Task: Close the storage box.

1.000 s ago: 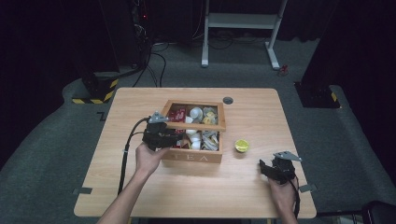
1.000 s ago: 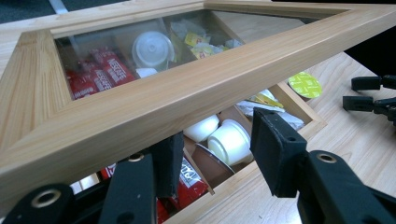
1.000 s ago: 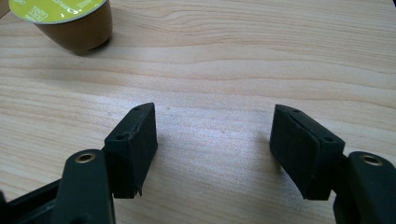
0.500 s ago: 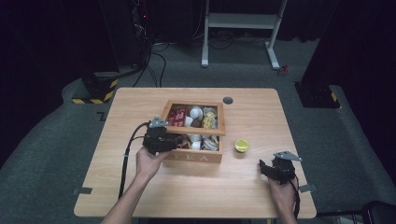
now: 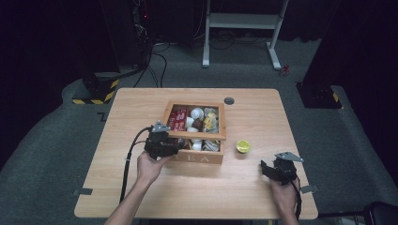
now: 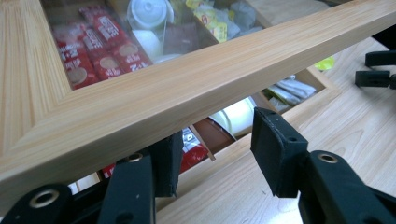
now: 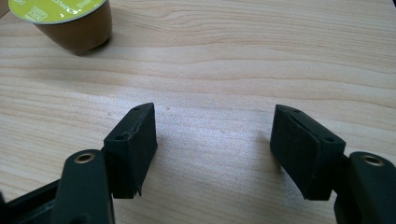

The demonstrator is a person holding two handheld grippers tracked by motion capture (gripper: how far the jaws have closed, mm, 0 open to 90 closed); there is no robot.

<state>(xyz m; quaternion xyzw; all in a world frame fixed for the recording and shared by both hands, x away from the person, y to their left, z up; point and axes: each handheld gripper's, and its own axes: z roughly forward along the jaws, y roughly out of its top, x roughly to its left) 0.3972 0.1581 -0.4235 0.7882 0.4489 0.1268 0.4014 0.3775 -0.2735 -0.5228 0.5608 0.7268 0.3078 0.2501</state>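
A wooden tea box (image 5: 199,158) lettered "TEA" stands mid-table, its glass-paned lid (image 5: 193,135) hinged at the back and held partly up. Red sachets (image 6: 100,51), white pods and yellow packets show through the glass. My left gripper (image 5: 170,143) is at the lid's front left edge, open. In the left gripper view the lid rail (image 6: 187,93) crosses over the left jaw, and the gripper (image 6: 217,140) holds nothing. A brown capsule with a lime-green top (image 5: 243,146) stands right of the box. My right gripper (image 5: 271,169) rests open on the table, short of the capsule (image 7: 65,18).
A black round grommet (image 5: 229,100) sits in the tabletop behind the box. The left gripper's cable (image 5: 127,164) trails along the forearm. Bare wood (image 7: 224,60) lies ahead of the right gripper (image 7: 215,140). The table's front edge is near both hands.
The left gripper and the lid's front edge have shifted a little toward the front of the box. The right gripper has stayed put.
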